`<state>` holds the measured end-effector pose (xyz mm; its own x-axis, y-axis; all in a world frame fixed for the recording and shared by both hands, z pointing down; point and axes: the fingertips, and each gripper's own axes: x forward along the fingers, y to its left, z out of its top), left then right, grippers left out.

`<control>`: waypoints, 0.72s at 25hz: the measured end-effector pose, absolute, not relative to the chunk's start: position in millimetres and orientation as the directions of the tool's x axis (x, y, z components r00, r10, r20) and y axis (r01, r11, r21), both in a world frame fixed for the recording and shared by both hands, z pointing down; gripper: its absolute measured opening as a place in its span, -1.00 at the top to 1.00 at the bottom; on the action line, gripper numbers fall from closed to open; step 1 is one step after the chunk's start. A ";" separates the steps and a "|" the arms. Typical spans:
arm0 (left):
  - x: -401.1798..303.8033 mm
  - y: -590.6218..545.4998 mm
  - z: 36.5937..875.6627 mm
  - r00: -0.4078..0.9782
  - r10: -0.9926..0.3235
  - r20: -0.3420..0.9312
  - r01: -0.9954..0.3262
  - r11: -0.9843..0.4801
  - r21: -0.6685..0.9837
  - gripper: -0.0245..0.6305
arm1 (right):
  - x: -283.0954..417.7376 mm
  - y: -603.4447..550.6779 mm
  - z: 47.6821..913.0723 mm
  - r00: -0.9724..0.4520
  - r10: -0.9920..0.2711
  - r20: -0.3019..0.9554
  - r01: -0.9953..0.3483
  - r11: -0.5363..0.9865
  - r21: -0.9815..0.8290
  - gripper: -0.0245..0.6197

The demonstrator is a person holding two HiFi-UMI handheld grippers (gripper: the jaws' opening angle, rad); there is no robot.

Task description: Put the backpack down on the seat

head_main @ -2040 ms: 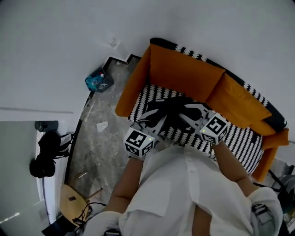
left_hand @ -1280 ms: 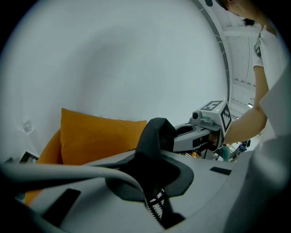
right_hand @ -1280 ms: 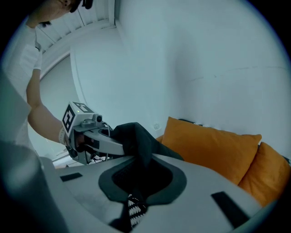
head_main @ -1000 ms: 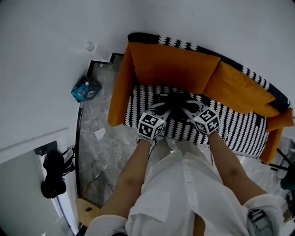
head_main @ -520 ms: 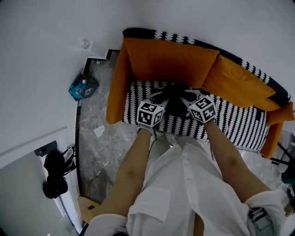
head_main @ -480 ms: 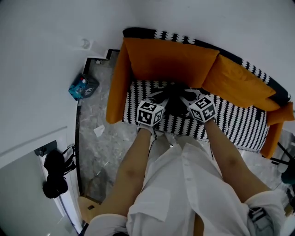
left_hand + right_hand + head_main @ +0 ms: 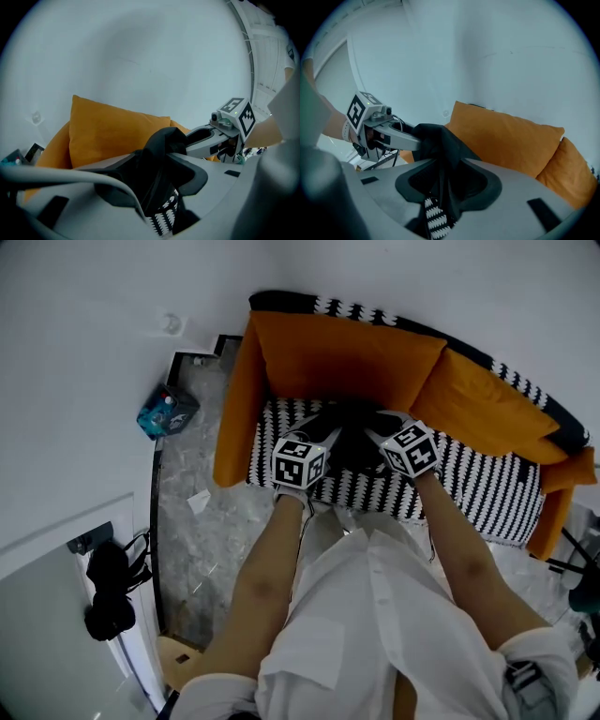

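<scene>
Black backpack (image 7: 352, 442) rests on seat (image 7: 478, 486) at 12 o'clock; left gripper (image 7: 322, 430), right gripper (image 7: 380, 427) jaws opening around its fabric, pullback pending.

I've carried the black fabric backpack (image 7: 352, 439) lower and deeper onto the black-and-white patterned sofa seat (image 7: 469, 488). My left tongs (image 7: 322, 434) and right tongs (image 7: 382, 430), clamped before, are opening with its fabric between them.

One black backpack (image 7: 352, 439), one patterned sofa (image 7: 487, 488), two orange back cushions (image 7: 347, 357) (image 7: 487, 413), one blue pack (image 7: 167, 411) and one white scrap (image 7: 198, 502) are counted.
</scene>
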<state>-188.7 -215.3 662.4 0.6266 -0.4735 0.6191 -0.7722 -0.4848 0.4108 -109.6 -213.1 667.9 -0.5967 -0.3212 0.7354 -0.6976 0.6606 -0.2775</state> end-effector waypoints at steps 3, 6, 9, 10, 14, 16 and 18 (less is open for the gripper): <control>-193.0 -212.6 654.9 0.627 -0.481 0.612 -0.772 -0.489 0.407 0.30 | -104.2 -209.7 658.4 -0.563 -0.295 0.772 -0.688 0.685 -0.240 0.37; -194.6 -209.5 642.4 0.636 -0.492 0.594 -0.765 -0.506 0.399 0.30 | -97.9 -206.1 643.3 -0.539 -0.281 0.794 -0.674 0.710 -0.205 0.30; -195.8 -204.7 625.1 0.645 -0.511 0.568 -0.757 -0.526 0.388 0.30 | -92.6 -199.5 624.4 -0.537 -0.288 0.793 -0.660 0.729 -0.182 0.30; -196.1 -203.5 618.5 0.649 -0.520 0.556 -0.755 -0.530 0.386 0.30 | -91.8 -197.1 618.1 -0.544 -0.295 0.785 -0.657 0.732 -0.180 0.30; -196.9 -196.0 592.3 0.666 -0.548 0.506 -0.743 -0.544 0.389 0.30 | -93.6 -185.2 596.9 -0.587 -0.331 0.738 -0.652 0.734 -0.189 0.30; -197.0 -191.4 579.5 0.675 -0.555 0.486 -0.736 -0.553 0.390 0.30 | -97.4 -181.2 586.1 -0.618 -0.353 0.703 -0.652 0.730 -0.207 0.31; -196.4 -186.2 566.4 0.682 -0.563 0.466 -0.730 -0.562 0.389 0.30 | -101.4 -177.9 574.2 -0.650 -0.374 0.662 -0.649 0.727 -0.226 0.33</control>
<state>-196.4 -186.2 566.4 0.6821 -0.5633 0.4663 -0.7300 -0.5622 0.3886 -101.4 -177.9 574.2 -0.6497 -0.3736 0.6620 -0.6486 0.7267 -0.2263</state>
